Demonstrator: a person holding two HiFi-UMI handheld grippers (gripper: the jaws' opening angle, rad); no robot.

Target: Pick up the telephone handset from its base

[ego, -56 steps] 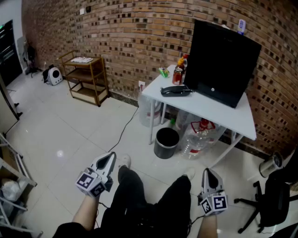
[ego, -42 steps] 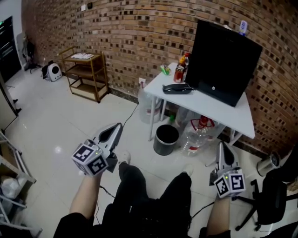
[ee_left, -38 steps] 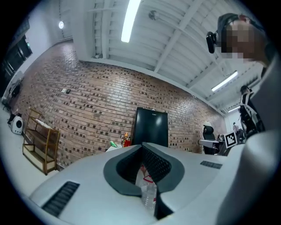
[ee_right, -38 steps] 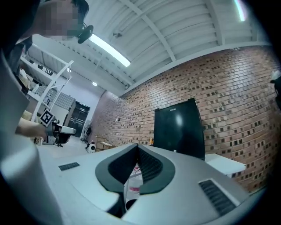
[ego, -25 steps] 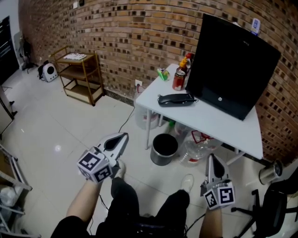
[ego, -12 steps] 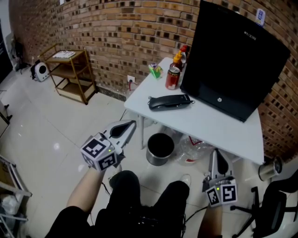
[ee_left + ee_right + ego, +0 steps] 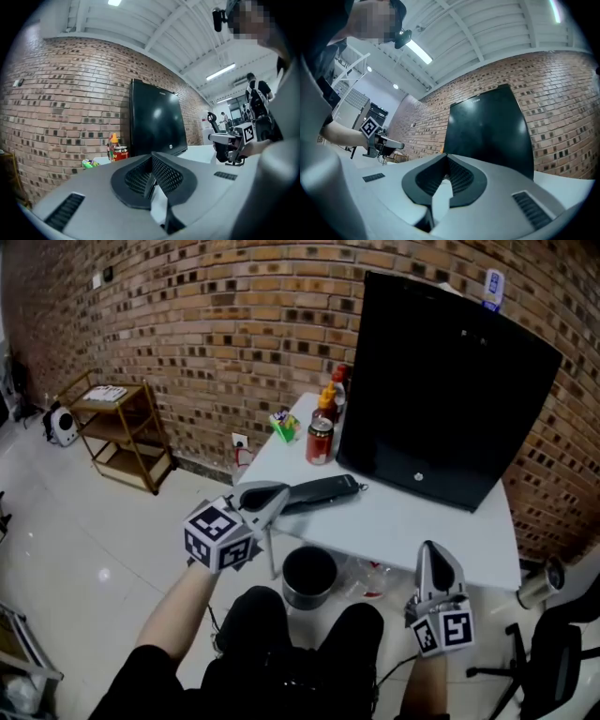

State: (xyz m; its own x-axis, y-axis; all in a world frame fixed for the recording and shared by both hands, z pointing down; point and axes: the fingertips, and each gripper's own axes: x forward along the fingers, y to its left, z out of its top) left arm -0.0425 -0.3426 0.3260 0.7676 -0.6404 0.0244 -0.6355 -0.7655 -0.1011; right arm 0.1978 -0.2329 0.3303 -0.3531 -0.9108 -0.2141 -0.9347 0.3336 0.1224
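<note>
Holding both grippers pressed together with nothing between the jaws, I have the left gripper (image 7: 277,493) at the front-left edge of the white table (image 7: 412,521). Its tip is just beside the telephone handset (image 7: 323,490), which lies flat on the table's left part; contact I cannot tell. The right gripper (image 7: 428,551) sits just short of the table's front edge.
</note>
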